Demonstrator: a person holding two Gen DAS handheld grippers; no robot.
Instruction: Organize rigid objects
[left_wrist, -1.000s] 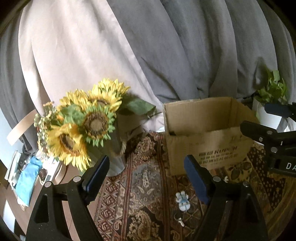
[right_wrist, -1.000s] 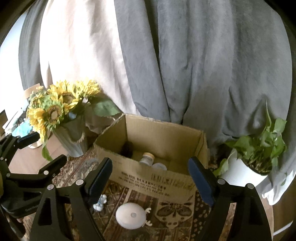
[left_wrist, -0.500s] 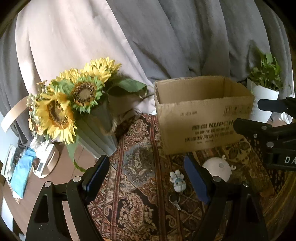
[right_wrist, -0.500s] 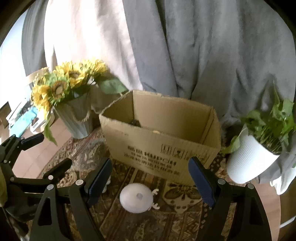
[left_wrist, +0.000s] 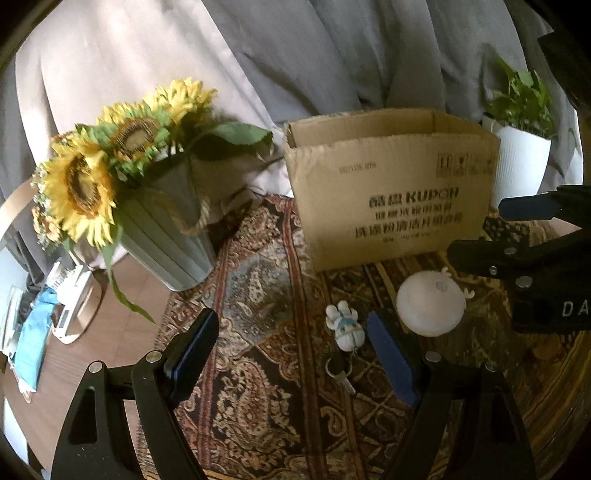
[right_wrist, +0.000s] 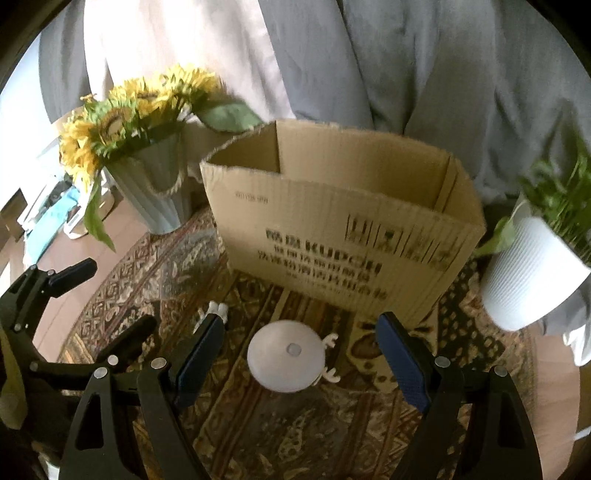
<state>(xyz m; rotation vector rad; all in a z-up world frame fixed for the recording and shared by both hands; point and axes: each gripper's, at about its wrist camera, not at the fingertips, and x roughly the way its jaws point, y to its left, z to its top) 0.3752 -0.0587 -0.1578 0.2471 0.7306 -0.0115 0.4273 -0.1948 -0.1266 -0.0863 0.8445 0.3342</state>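
The right gripper (right_wrist: 299, 363) hangs low over the patterned rug (right_wrist: 258, 424) with its jaws spread wide and nothing between the pads. The white dome-shaped object (right_wrist: 286, 360), which carries small antler-like tabs on its right side, lies on the rug midway between the two fingers, not touched by either. This placement suggests alignment for a grasp: the fingers straddle the dome so that a closing stroke would meet its sides.

The left gripper (left_wrist: 291, 354) is also wide open and holds nothing. It hovers over the rug to the left of the dome. A small white-and-blue figurine keychain (left_wrist: 345, 326), with its key ring trailing toward the camera, lies just inside the right finger of this gripper, close to the pad but apart from it. Judged from this pose, the keychain is the left gripper's likely target.

Behind both items, the open cardboard box (right_wrist: 343, 225) stands upright on the rug with its printed face toward the grippers. It is the probable receptacle, placed near the loose items so each transfer is short. Its contents are not visible from this height.

At the rug's far left edge stands a ribbed vase of sunflowers (left_wrist: 162, 229); at the far right, a white potted plant (right_wrist: 532, 269). Grey and beige drapery (right_wrist: 406, 66) closes the background.
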